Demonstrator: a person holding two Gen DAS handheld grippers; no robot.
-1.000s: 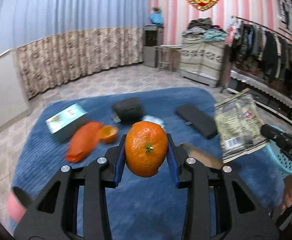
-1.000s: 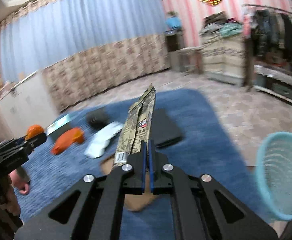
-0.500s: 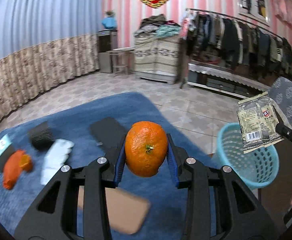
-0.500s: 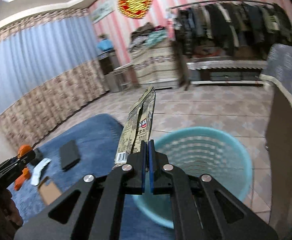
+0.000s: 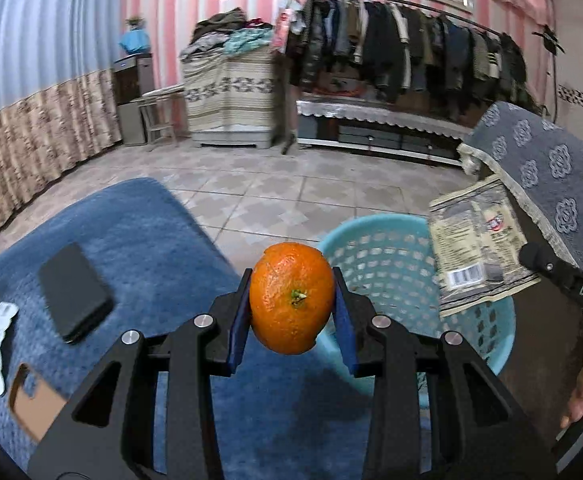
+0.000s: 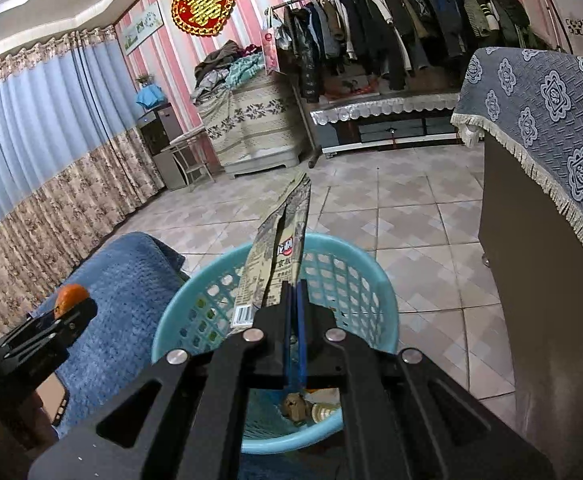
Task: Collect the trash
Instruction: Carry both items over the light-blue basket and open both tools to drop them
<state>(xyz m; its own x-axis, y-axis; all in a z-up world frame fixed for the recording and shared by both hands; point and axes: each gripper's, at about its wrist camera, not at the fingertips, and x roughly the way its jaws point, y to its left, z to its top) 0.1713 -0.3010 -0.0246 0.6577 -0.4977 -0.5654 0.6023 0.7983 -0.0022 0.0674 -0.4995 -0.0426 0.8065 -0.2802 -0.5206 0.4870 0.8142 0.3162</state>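
My left gripper point(image 5: 292, 312), level beside the basket point(image 5: 379, 240), clamps an orange point(image 5: 291, 300). My right gripper point(image 6: 291, 320), above the basket, pinches a wrapper point(image 6: 279, 248) (edge-on here). Only the right view shows scraps point(image 6: 303, 406) inside.

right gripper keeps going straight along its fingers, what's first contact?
Probably the far inner wall of the blue basket. The right gripper, shut on the snack wrapper, sits over its opening, pointing across it. Depth is unclear; it might clear the rim.
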